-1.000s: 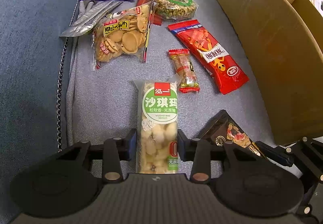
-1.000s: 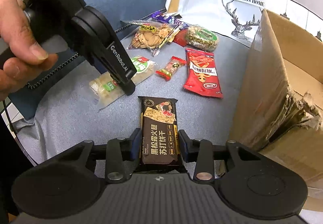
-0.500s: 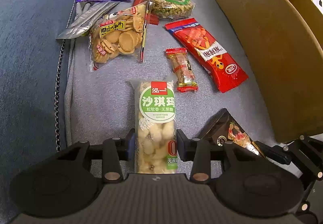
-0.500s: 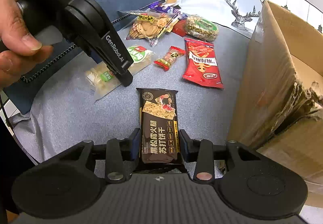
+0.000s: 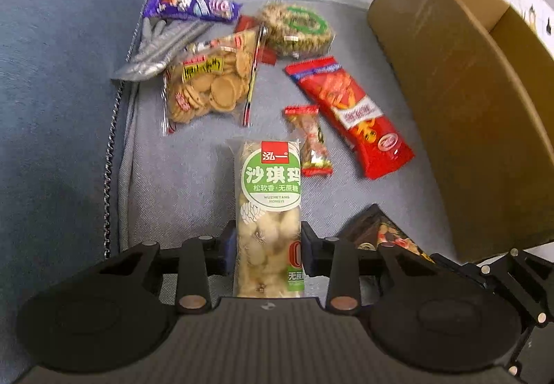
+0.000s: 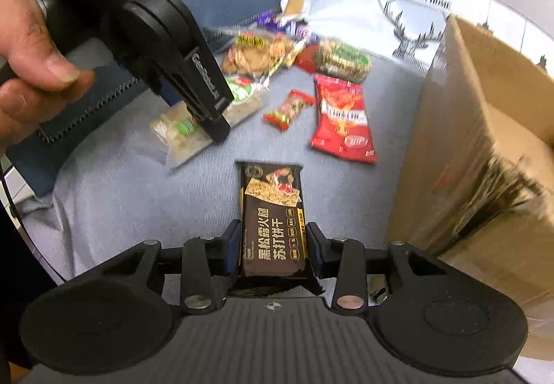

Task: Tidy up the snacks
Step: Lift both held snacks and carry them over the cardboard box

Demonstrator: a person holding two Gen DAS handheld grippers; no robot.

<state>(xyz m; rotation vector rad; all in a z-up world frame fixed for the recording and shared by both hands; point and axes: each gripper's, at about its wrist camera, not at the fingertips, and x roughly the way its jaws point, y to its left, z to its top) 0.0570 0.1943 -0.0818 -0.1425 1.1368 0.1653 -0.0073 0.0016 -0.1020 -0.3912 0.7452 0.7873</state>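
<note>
Both hands loaded: the left gripper [image 5: 266,254] pinches the clear cake pack [image 5: 268,221], its fingers just having tightened, and the right gripper [image 6: 273,250] pinches the dark cracker pack [image 6: 273,228]. Each pack juts toward twelve o'clock. Next, I'd guess, they go into the box [image 6: 484,148] at three o'clock.

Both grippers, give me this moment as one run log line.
left gripper: shut on clear green-label sachima pack | right gripper: shut on black cracker pack | cardboard box: open
</note>
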